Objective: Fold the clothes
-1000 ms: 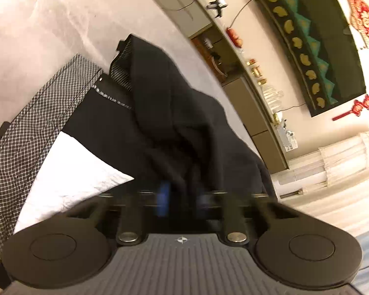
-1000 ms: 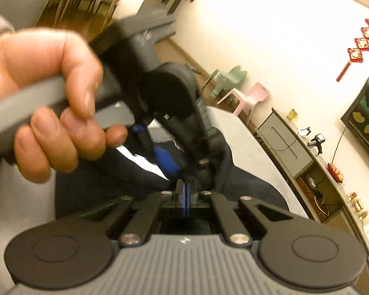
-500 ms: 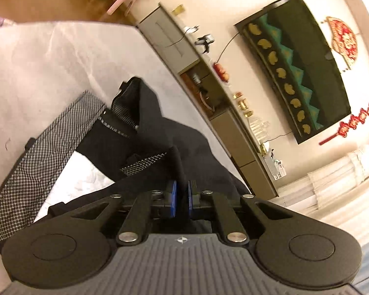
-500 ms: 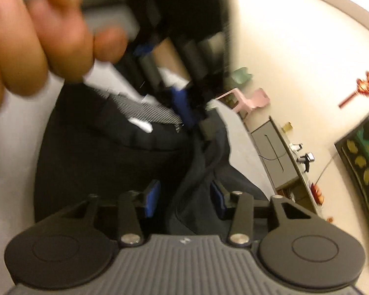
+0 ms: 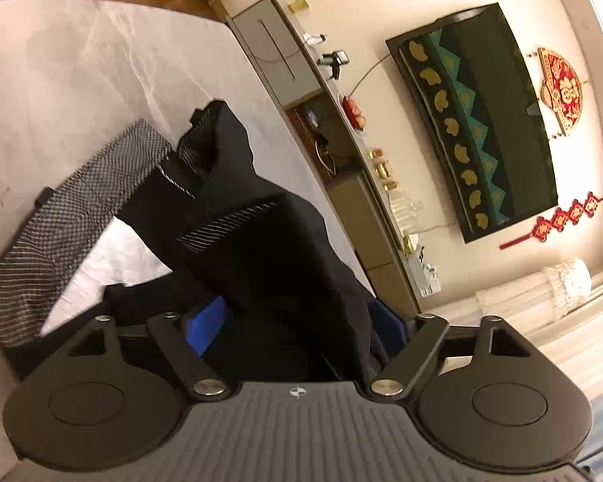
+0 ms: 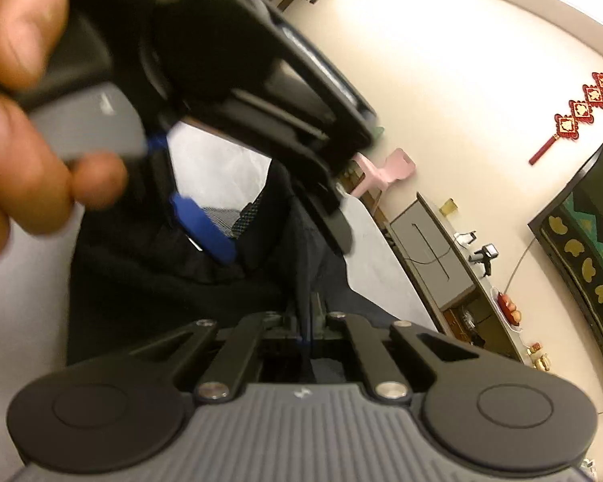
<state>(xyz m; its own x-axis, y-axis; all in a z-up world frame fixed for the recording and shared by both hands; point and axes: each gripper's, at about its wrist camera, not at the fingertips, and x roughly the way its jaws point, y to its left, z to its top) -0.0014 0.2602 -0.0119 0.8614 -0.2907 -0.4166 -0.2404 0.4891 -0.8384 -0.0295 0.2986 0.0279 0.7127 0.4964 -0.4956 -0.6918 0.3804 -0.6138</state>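
A black garment [image 5: 261, 233] with a grey mesh lining [image 5: 80, 188] lies bunched on a white table [image 5: 80, 72]. My left gripper [image 5: 297, 321] is open, its blue pads [image 5: 205, 321] wide apart with black cloth lying between them. My right gripper [image 6: 307, 321] is shut on a fold of the black garment [image 6: 161, 281]. In the right wrist view the left gripper [image 6: 261, 201] hangs close above the cloth, held by a hand [image 6: 24, 120], with one blue pad [image 6: 205, 229] showing.
A long sideboard [image 5: 333, 152] with small items runs beyond the table's far edge. A dark wall panel [image 5: 482, 120] and red ornaments [image 5: 563, 88] hang above it. Pink chairs [image 6: 386, 168] stand at the far end.
My left gripper has opened from shut and let go of the cloth. My right gripper has gone from open to shut on a fold of the garment.
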